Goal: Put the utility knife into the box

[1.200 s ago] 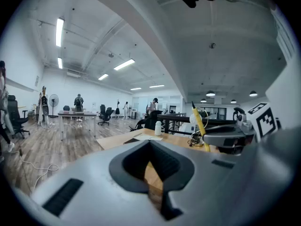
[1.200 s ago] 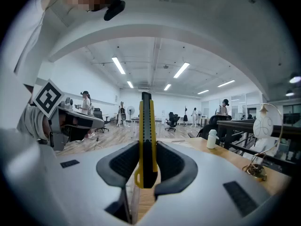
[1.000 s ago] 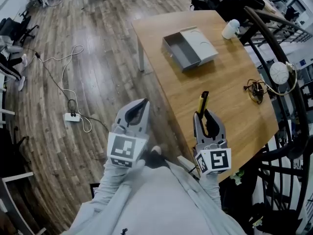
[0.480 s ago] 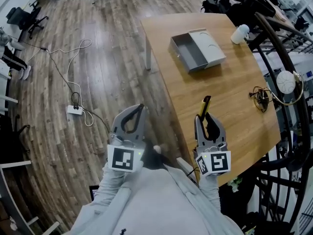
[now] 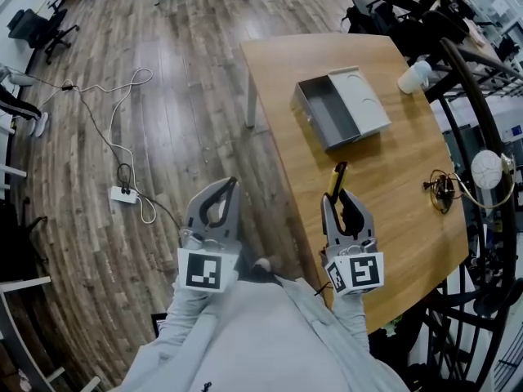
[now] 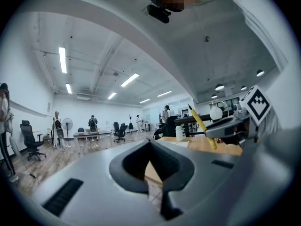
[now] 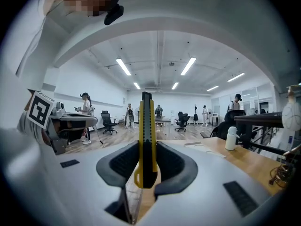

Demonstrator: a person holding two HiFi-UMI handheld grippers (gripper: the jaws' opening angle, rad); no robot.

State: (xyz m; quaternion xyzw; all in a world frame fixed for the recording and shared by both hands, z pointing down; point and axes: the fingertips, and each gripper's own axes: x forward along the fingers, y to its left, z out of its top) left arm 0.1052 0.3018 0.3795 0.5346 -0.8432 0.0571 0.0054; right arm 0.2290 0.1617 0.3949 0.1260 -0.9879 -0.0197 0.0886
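A yellow and black utility knife (image 5: 336, 181) stands upright between the jaws of my right gripper (image 5: 337, 196), which is shut on its lower end. It hangs over the near part of the wooden table (image 5: 392, 170). In the right gripper view the knife (image 7: 146, 140) rises straight out of the right gripper (image 7: 146, 150). The open grey box (image 5: 325, 114) lies farther up the table, with its lid (image 5: 364, 100) beside it on the right. My left gripper (image 5: 229, 184) is over the floor left of the table, shut and empty (image 6: 149, 145). From there the knife (image 6: 202, 125) shows at the right.
A white bottle (image 5: 414, 76) stands at the table's far right corner. A tangle of wire (image 5: 441, 193) lies near the right edge. A black metal rack (image 5: 490, 219) runs along the right. On the floor are a power strip (image 5: 122, 194) and cables. Office chairs and people fill the room beyond.
The table and box have slid lower and to the right in the head view, so the held knife is now nearer the box. Both grippers keep their pose and grip.
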